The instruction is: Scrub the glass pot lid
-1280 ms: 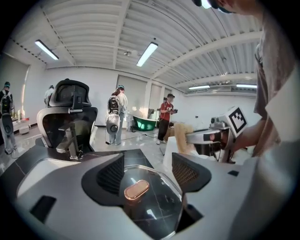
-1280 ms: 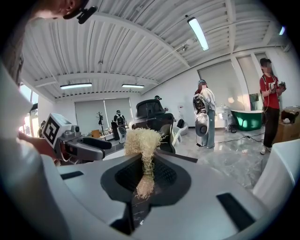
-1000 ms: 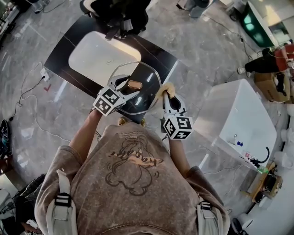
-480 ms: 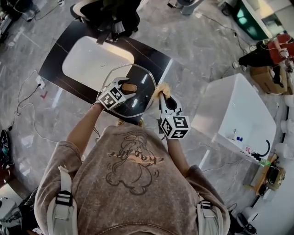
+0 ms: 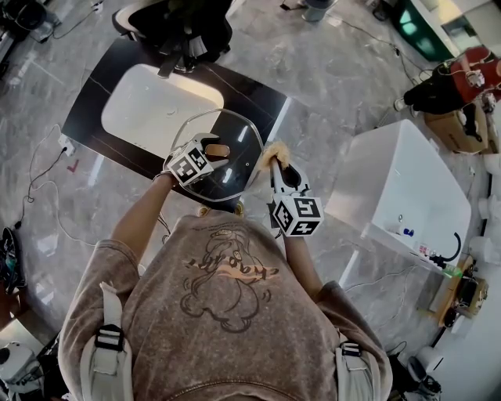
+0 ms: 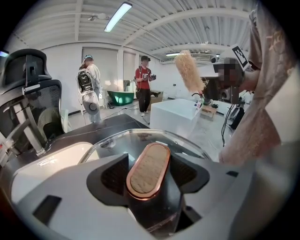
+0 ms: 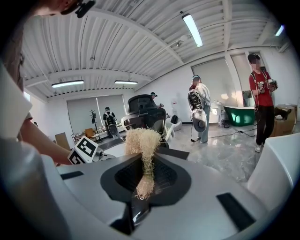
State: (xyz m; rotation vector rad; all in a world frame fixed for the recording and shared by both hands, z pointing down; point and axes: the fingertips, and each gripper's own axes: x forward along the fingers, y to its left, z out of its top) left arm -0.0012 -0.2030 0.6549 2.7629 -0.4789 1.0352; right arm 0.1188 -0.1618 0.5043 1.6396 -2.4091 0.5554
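The glass pot lid lies flat on the near right corner of the dark countertop. Its oval wood-topped knob sits between the jaws of my left gripper. Those jaws have just been closing, and both pads now seem to press its sides. At the lid's right edge, my right gripper is shut on a stalk of the straw-coloured fibre scrubber. The tuft sticks up past the jaws and shows in the left gripper view as the scrubber.
A white oval basin is sunk in the countertop just left of and beyond the lid. A black office chair stands behind the counter. A white tub stands on the marble floor to the right. Several people stand far off.
My left gripper has dropped lower onto the lid, so the knob now sits deep between its jaws. The lid and my right gripper with the scrubber have stayed in place.
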